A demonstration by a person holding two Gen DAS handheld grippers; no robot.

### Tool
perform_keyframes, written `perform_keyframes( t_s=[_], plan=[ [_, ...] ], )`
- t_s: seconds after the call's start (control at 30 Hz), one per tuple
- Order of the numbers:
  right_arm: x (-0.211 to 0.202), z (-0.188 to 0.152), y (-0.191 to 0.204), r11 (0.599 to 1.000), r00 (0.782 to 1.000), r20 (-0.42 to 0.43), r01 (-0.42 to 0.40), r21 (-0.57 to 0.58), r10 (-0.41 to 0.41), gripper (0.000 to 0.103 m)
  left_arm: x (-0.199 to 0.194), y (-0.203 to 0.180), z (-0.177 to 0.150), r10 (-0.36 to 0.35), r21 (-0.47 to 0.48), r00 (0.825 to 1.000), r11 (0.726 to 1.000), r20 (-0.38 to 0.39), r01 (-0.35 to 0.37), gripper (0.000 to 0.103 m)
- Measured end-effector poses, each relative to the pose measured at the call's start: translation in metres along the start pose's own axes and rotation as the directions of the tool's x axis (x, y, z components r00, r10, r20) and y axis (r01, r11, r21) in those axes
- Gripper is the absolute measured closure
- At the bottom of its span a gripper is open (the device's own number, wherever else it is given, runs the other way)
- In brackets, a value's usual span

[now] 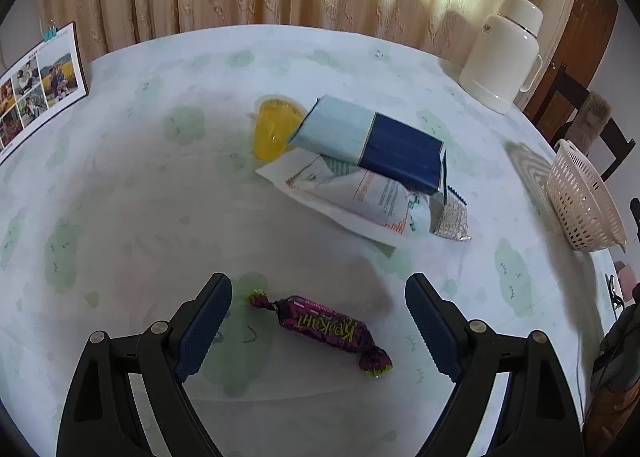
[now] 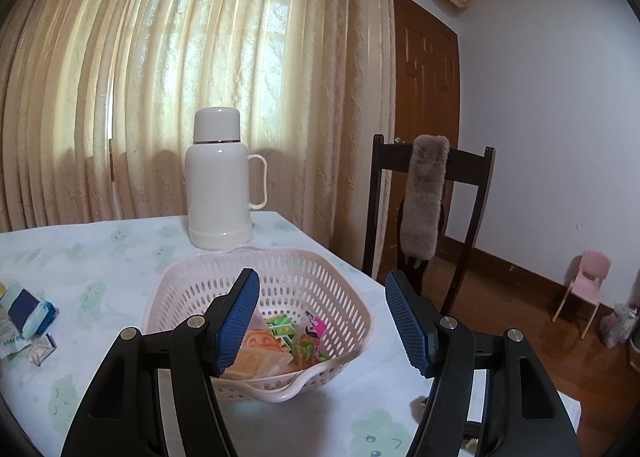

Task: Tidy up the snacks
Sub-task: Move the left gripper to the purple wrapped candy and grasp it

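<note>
Two grippers stand parted and empty: the left gripper straddles the purple candy on the near tablecloth, apparently to pinch it, while the right gripper waits over the pink basket at the table's right, where sorted snacks lie.

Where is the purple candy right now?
In the left wrist view, the purple candy lies on the table between the open left gripper fingers, untouched.
</note>
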State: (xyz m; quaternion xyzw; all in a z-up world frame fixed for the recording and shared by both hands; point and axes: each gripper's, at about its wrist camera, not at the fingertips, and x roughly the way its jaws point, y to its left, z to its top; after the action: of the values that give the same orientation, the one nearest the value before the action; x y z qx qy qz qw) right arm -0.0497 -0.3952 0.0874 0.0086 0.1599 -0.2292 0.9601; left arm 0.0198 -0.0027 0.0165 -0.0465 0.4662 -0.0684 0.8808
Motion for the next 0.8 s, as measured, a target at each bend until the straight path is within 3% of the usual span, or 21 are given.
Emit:
perform_keyframes(
  t_s=[0.47, 0.53, 0.7, 0.8],
  plan=[
    [0.002, 0.0, 0.001, 1.0, 1.0, -0.006, 0.0, 0.001, 0.0, 0.036, 0.005, -0.004, -0.012, 0.036, 0.057, 0.999, 0.998, -0.002, -0.036, 0.018],
    [0.001, 0.0, 0.002, 1.0, 1.0, -0.006, 0.001, 0.001, -0.001, 0.036, 0.005, -0.006, -0.013, 0.053, 0.071, 0.999, 0.996, 0.003, -0.053, 0.022],
    [0.001, 0.001, 0.003, 1.0, 1.0, -0.006, 0.002, 0.001, -0.002, 0.036, 0.005, -0.004, -0.013, 0.095, 0.075, 0.995, 0.993, 0.018, -0.096, 0.045],
    [0.001, 0.001, 0.003, 1.0, 1.0, -0.007, 0.002, 0.001, -0.002, 0.036, 0.003, -0.001, -0.013, 0.098, 0.069, 0.995, 0.993, 0.025, -0.099, 0.053]
  ],
)
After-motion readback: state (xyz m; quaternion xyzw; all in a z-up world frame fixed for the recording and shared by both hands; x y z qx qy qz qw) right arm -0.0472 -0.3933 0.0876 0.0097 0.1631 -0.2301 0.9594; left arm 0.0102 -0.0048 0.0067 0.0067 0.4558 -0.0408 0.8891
